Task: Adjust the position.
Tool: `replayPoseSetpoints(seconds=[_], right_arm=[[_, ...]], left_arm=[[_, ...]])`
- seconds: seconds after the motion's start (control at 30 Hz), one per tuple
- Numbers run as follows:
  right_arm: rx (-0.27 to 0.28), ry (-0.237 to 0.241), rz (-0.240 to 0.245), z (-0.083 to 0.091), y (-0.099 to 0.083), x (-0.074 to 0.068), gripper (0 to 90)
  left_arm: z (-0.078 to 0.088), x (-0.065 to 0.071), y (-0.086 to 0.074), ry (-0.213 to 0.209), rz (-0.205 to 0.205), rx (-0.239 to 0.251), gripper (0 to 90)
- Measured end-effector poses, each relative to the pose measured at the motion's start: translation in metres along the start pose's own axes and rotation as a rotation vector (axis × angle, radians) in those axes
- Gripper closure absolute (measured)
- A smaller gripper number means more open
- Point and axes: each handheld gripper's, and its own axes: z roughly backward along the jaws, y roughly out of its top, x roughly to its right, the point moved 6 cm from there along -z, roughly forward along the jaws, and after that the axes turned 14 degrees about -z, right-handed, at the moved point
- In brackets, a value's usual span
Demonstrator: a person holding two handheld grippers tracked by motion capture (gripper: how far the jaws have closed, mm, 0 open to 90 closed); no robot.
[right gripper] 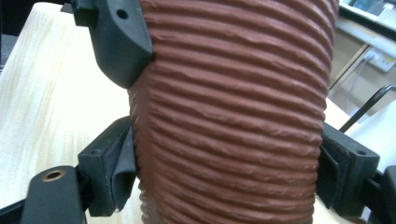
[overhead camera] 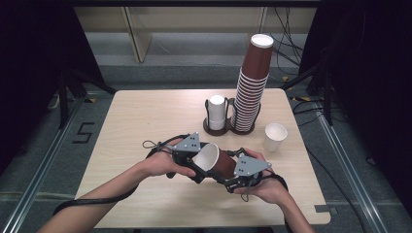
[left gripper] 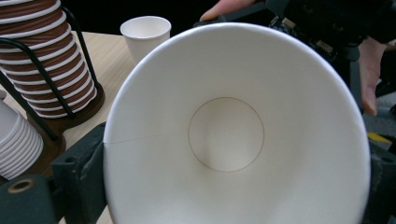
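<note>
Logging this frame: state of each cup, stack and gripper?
brown ribbed cup: on its side, off the table, held between both grippers
left gripper: jaws at the cup's rim
right gripper: shut on the cup's body
brown cup stack: upright in holder
white cup stack: upright in holder
white cup: upright, empty

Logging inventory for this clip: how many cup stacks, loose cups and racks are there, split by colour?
Brown cup stack: 1
White cup stack: 1
Loose brown cup, held off the table: 1
Loose white cup: 1
Rack: 1
Total: 5
</note>
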Motion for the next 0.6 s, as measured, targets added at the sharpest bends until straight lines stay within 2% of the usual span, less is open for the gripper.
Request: replayPoseSetpoints(seconds=[0.03,0.07,0.1,0.2,0.27,0.37,0.47,0.5,0.53,0.57,0.6], right_arm=[[-0.012,0.006,-0.026,-0.001,-0.001,-0.002,18.8],[-0.013,-0.004,-0.003,-0.001,0.0,0.0,18.5],[-0.026,0.001,-0.019,-0.002,-0.001,-0.002,17.6],[-0.059,-0.006,-0.025,-0.003,-0.004,-0.002,13.7],[-0.073,-0.015,-0.031,-0.003,-0.006,-0.001,8.0],[-0.114,-0.011,-0.068,-0.003,-0.012,-0.002,2.1],[-0.118,-0.015,-0.06,-0.002,-0.014,0.0,0.8],[-0.124,-0.016,-0.072,0.0,-0.016,0.0,0.7],[-0.128,-0.017,-0.073,0.002,-0.017,0.001,0.7],[-0.125,-0.021,-0.057,0.003,-0.017,0.003,0.8],[-0.13,-0.026,-0.083,0.005,-0.019,0.003,0.9]], left_arm=[[0.0,0.0,0.0,-0.001,-0.015,-0.005,8.2],[0.0,0.001,0.0,0.001,-0.024,-0.016,8.3],[-0.001,0.001,0.0,0.003,-0.044,-0.022,8.3],[0.0,0.002,0.001,0.014,-0.081,-0.046,8.5],[0.001,0.002,0.002,0.021,-0.113,-0.064,8.6],[0.004,0.002,0.004,0.022,-0.142,-0.097,8.6],[0.005,0.001,0.004,0.03,-0.182,-0.133,8.6],[0.005,0.001,0.003,0.036,-0.198,-0.143,8.6],[0.006,0.001,0.002,0.028,-0.213,-0.169,8.6],[0.007,0.0,0.001,0.03,-0.225,-0.182,8.6],[0.007,0.0,0.0,0.03,-0.238,-0.19,8.6]])
